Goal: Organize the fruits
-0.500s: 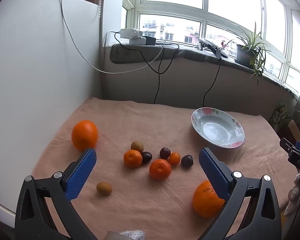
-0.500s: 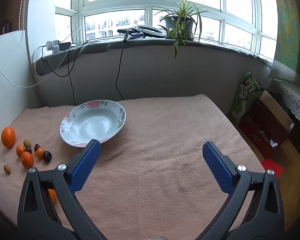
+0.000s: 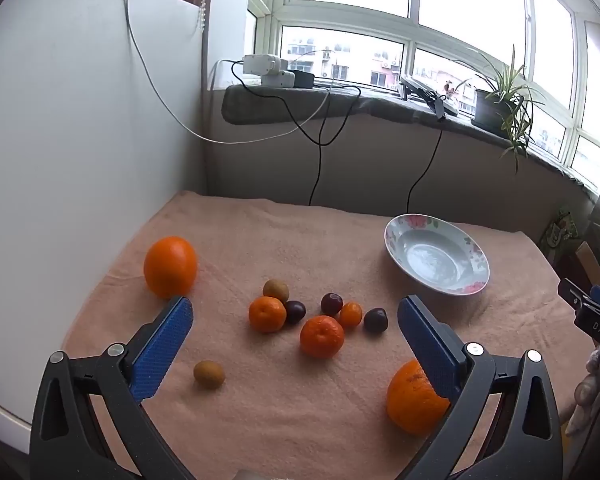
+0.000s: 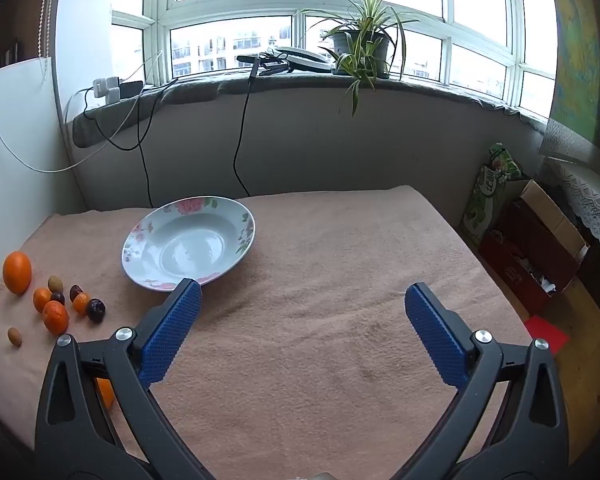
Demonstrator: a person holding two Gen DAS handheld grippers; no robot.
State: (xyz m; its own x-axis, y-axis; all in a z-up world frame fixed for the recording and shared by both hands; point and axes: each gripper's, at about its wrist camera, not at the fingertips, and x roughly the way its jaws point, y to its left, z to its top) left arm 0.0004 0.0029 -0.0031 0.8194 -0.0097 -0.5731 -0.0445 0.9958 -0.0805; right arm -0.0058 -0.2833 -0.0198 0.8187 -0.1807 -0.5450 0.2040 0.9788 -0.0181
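Note:
A floral white bowl (image 3: 436, 258) stands empty on the pink cloth; it also shows in the right wrist view (image 4: 188, 242). In the left wrist view a large orange (image 3: 171, 266) lies at the left, another orange (image 3: 414, 398) sits behind my right finger, and mandarins (image 3: 321, 336), dark plums (image 3: 332, 303) and small brown fruits (image 3: 209, 374) cluster between. My left gripper (image 3: 294, 344) is open and empty above them. My right gripper (image 4: 302, 332) is open and empty over bare cloth, right of the bowl. The fruit cluster (image 4: 56, 316) lies at its far left.
A white panel (image 3: 68, 128) walls the table's left side. Cables (image 3: 320, 136) hang from the windowsill, which holds a potted plant (image 4: 362, 46). Cardboard boxes (image 4: 536, 248) stand on the floor past the table's right edge. The right gripper's tip (image 3: 592, 314) shows at the left view's right edge.
Nothing has visibly changed; both grippers stay open and nearly still.

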